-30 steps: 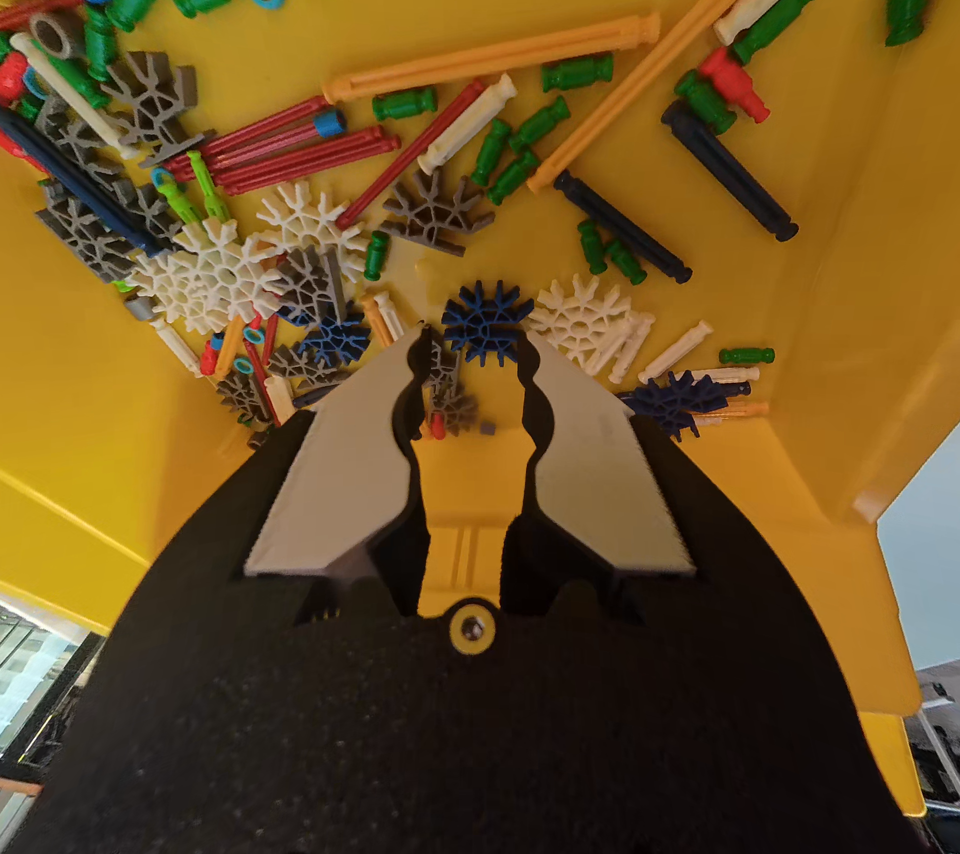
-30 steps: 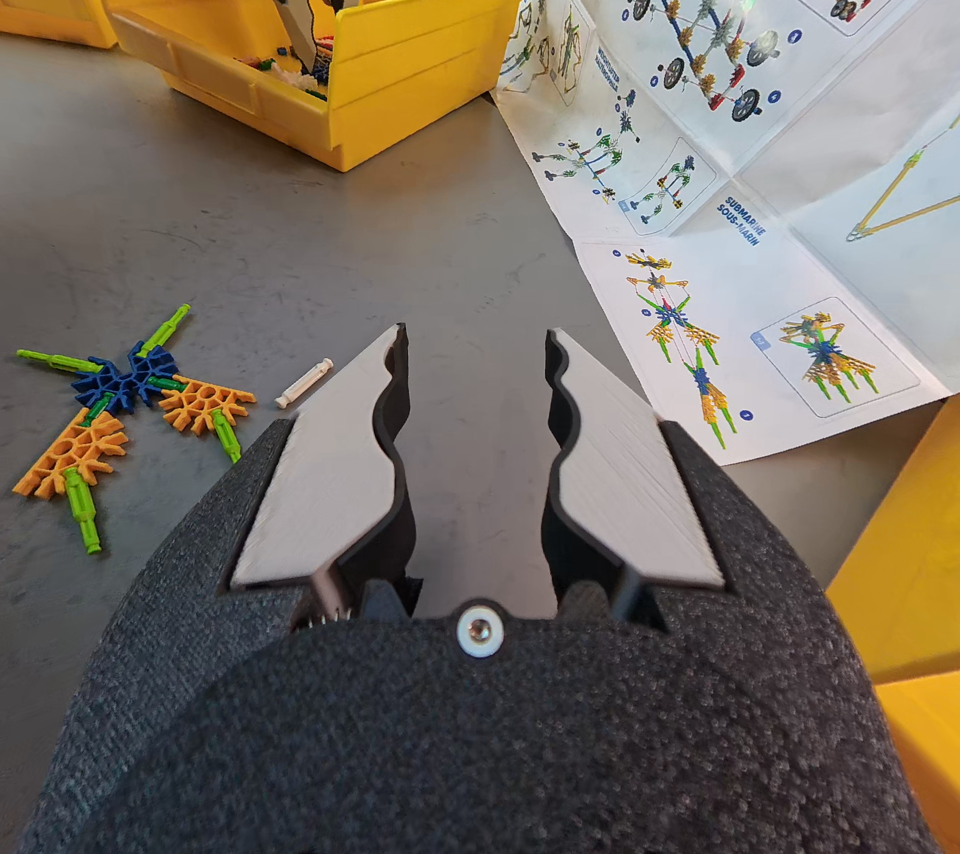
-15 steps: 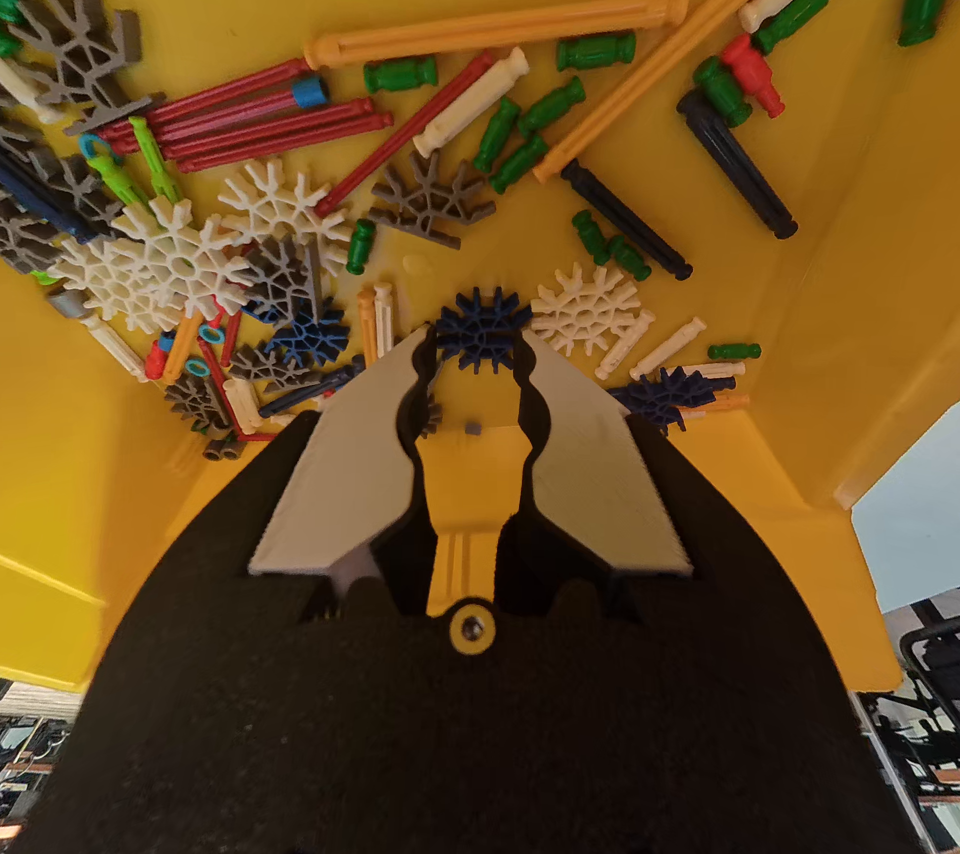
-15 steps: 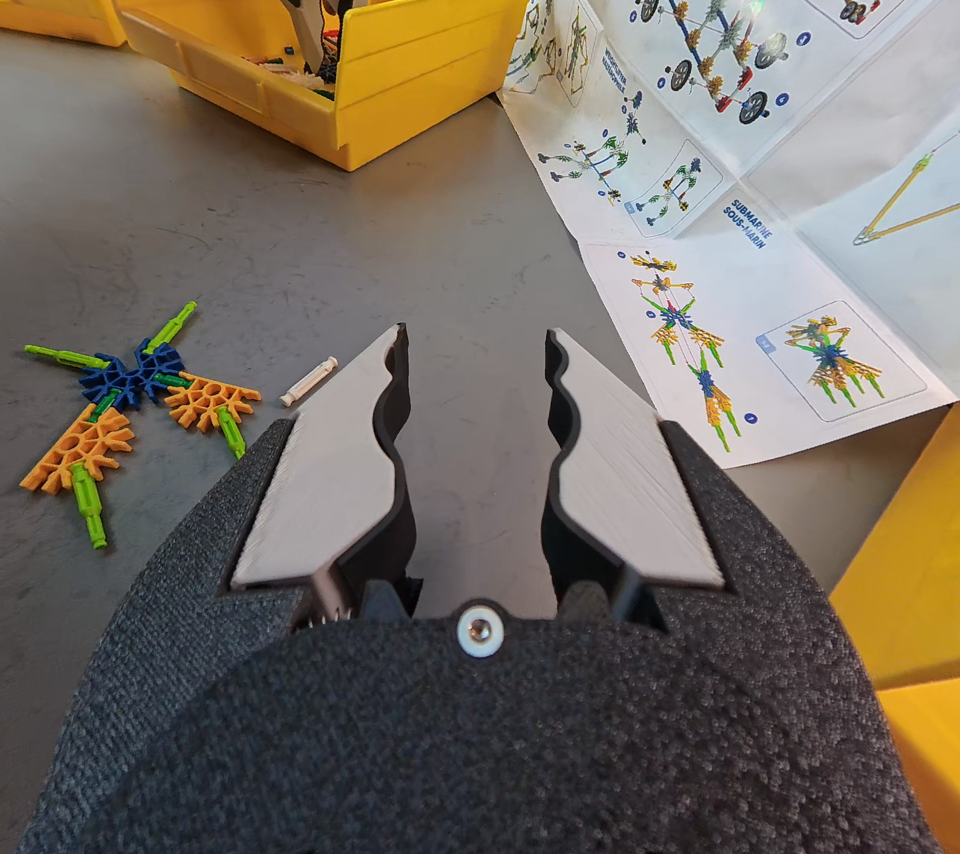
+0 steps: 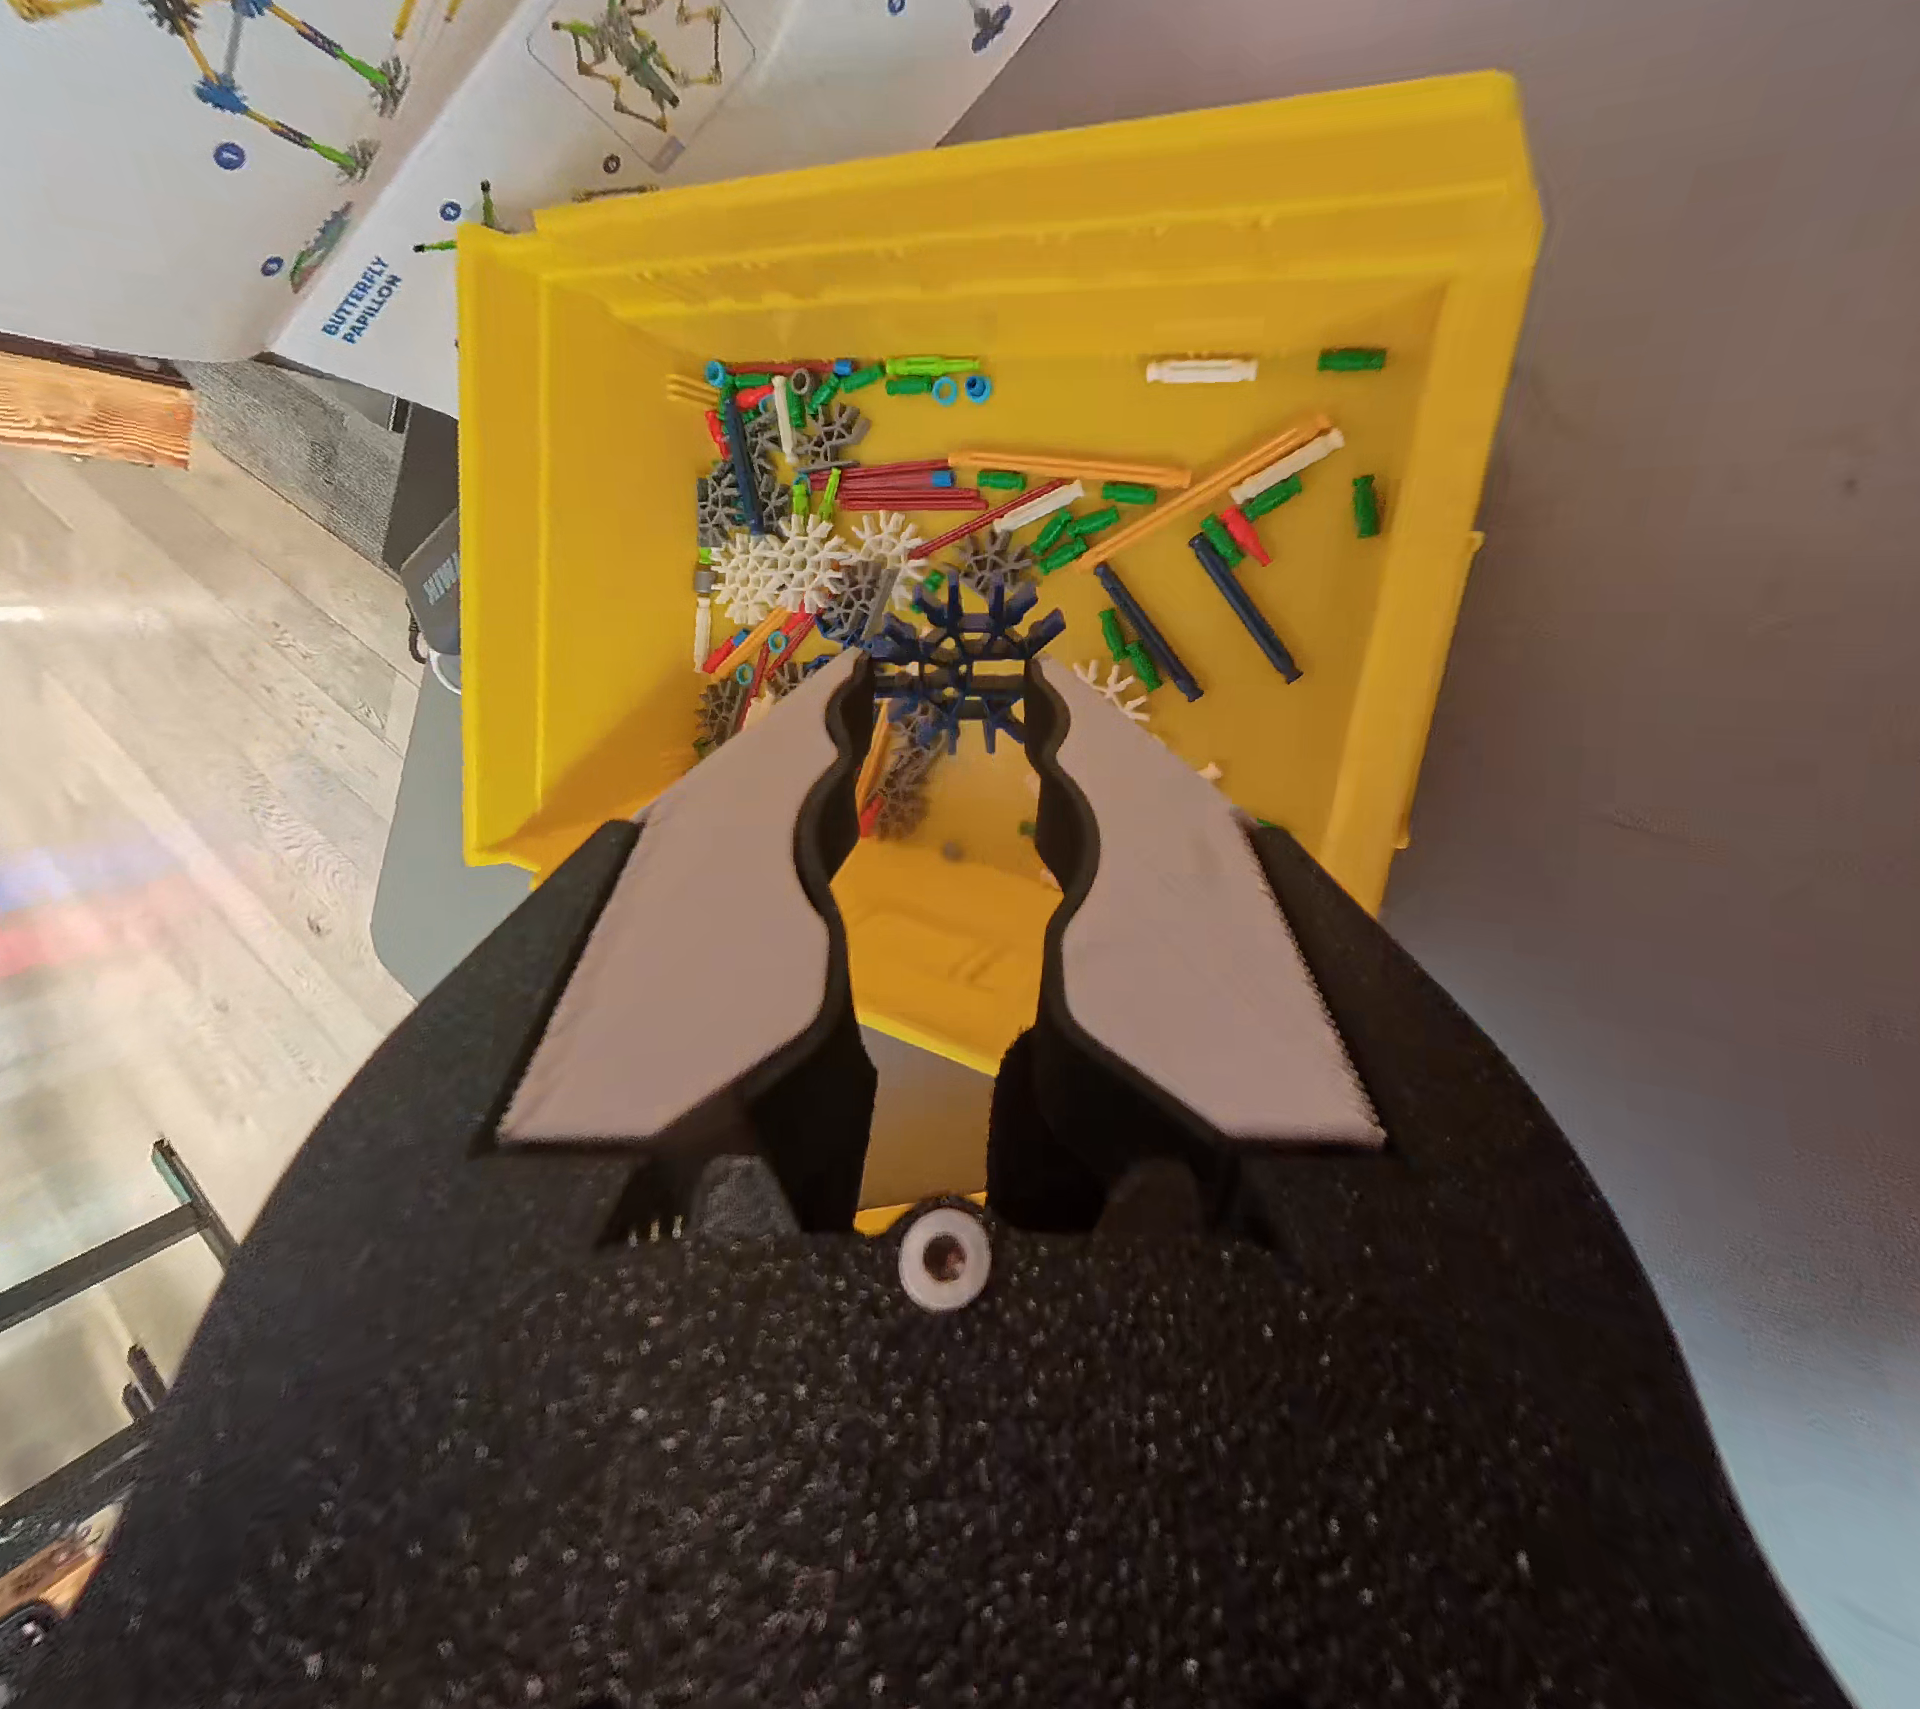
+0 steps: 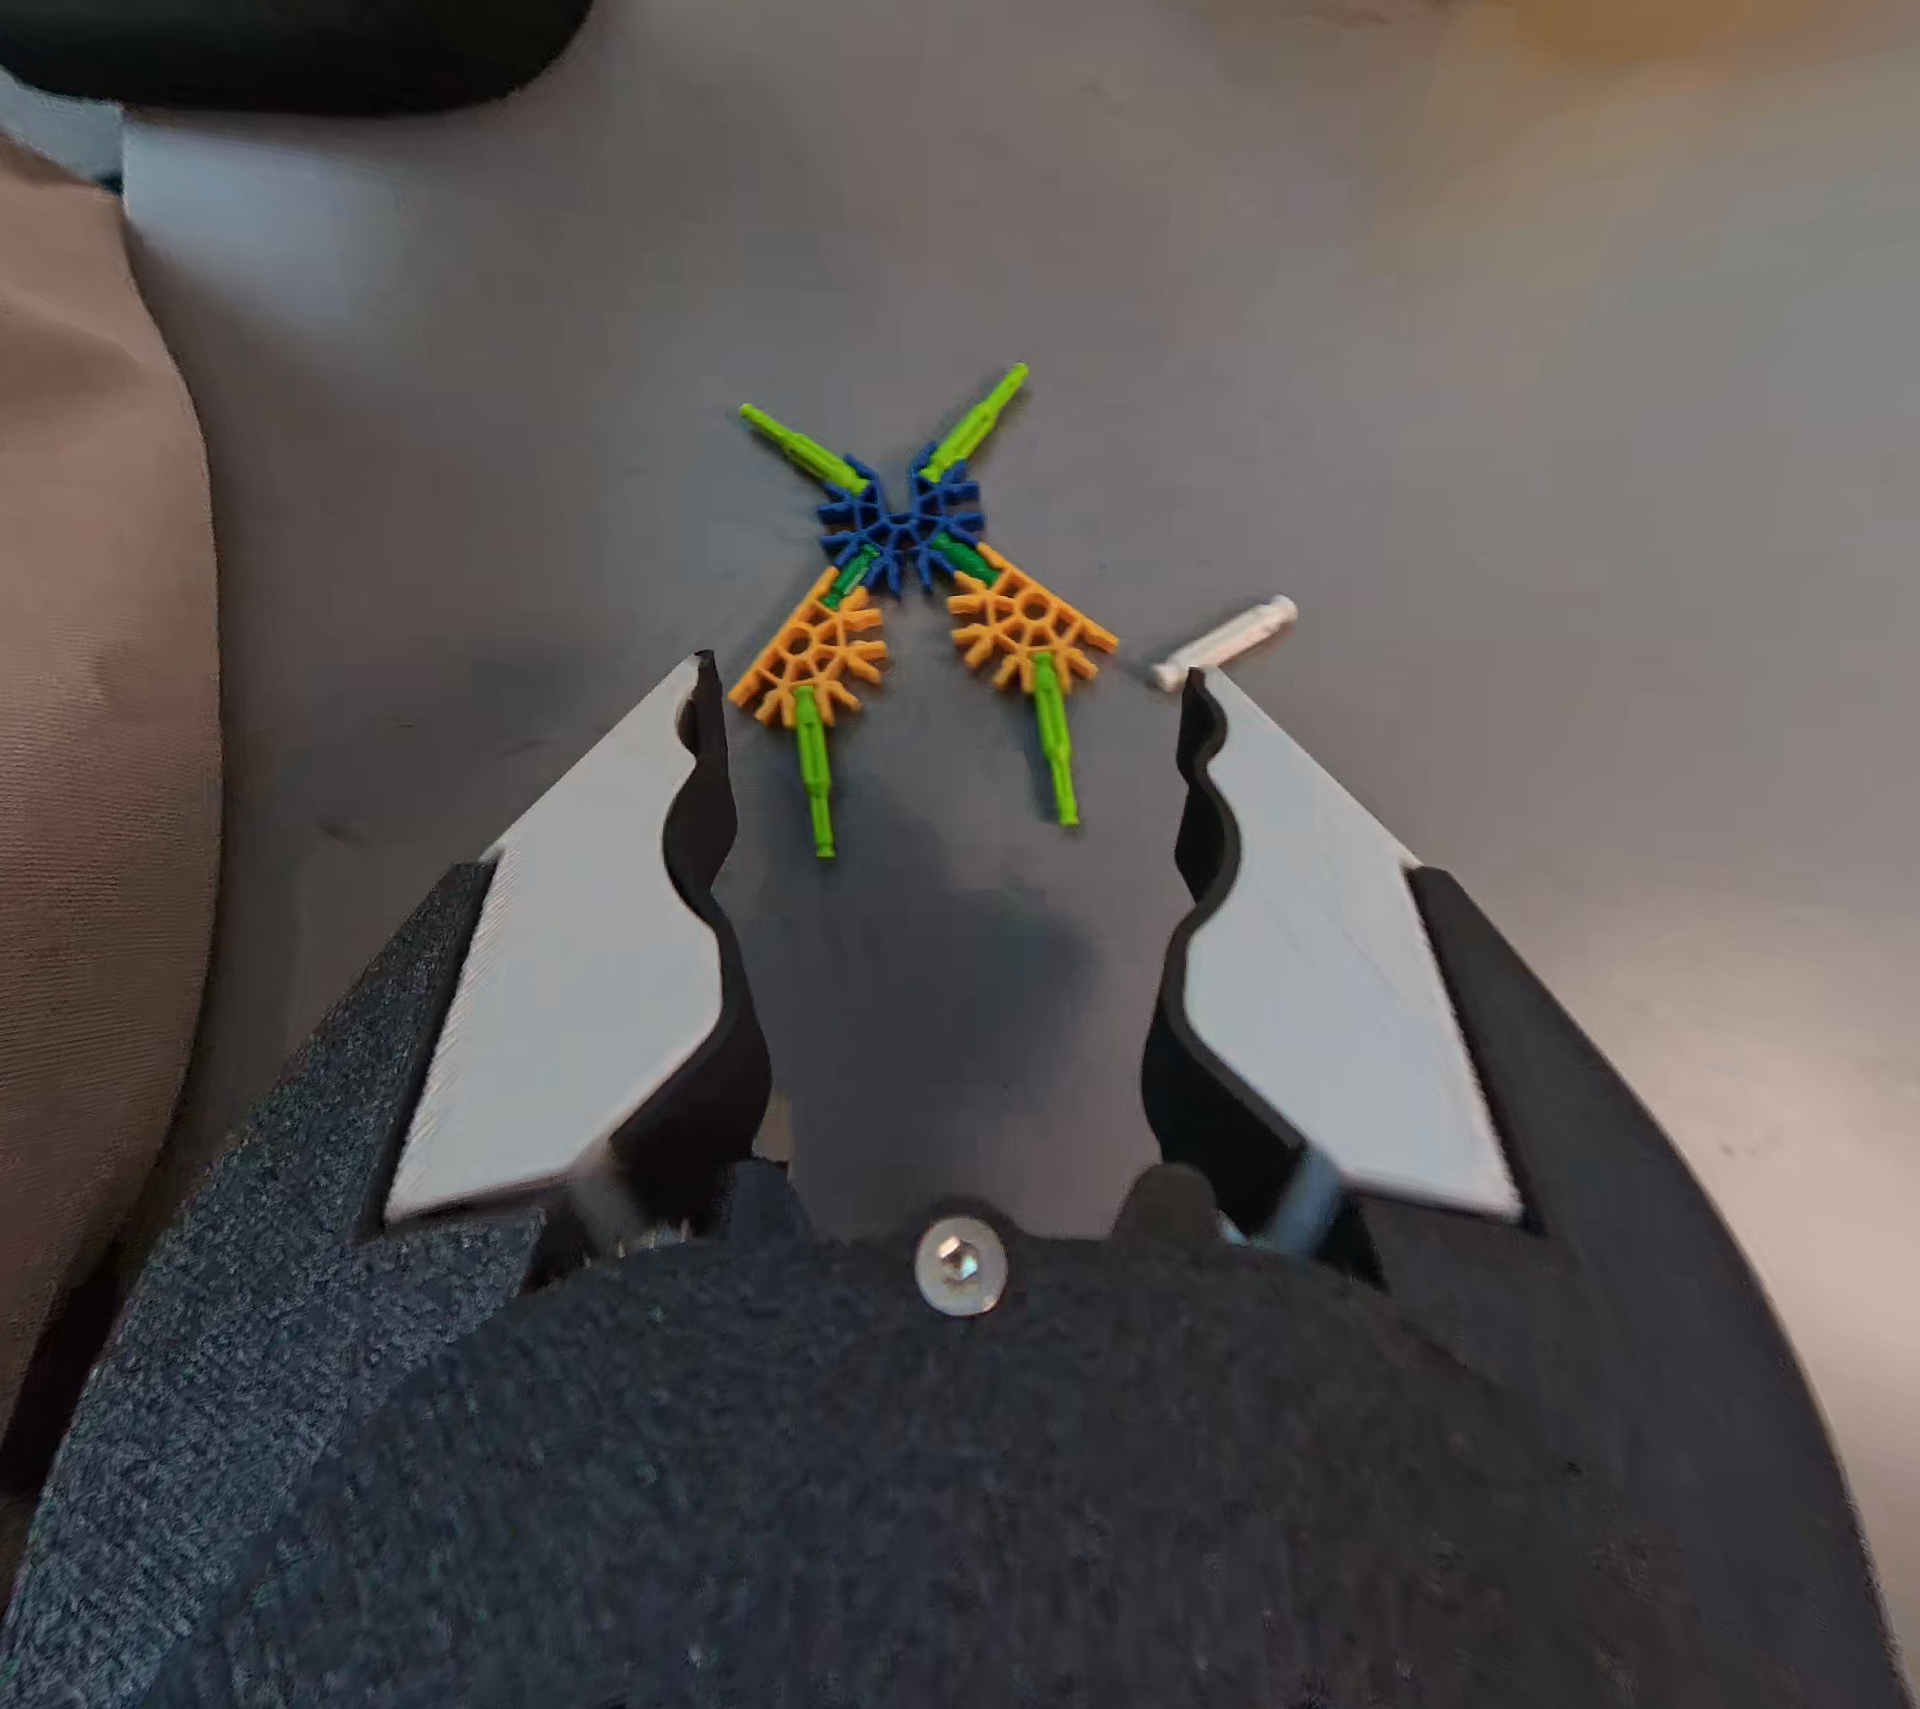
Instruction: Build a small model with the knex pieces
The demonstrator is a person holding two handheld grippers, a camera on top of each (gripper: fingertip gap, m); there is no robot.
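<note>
Left gripper (image 5: 945, 672): pinched on a dark blue snowflake-shaped plastic connector (image 5: 966, 620) at the fingertips, held over an open yellow plastic bin (image 5: 1039, 225) of loose rods and connectors. Right gripper (image 6: 951, 670): spread wide and empty, low over the grey tabletop (image 6: 1351, 309), nearest a flat blue, orange and green connector-and-rod assembly (image 6: 902, 527); short white plastic rod (image 6: 1226, 643) just beside the right fingertip. Hard to tell: height of the held connector above the bin; pieces under the fingers hidden.
</note>
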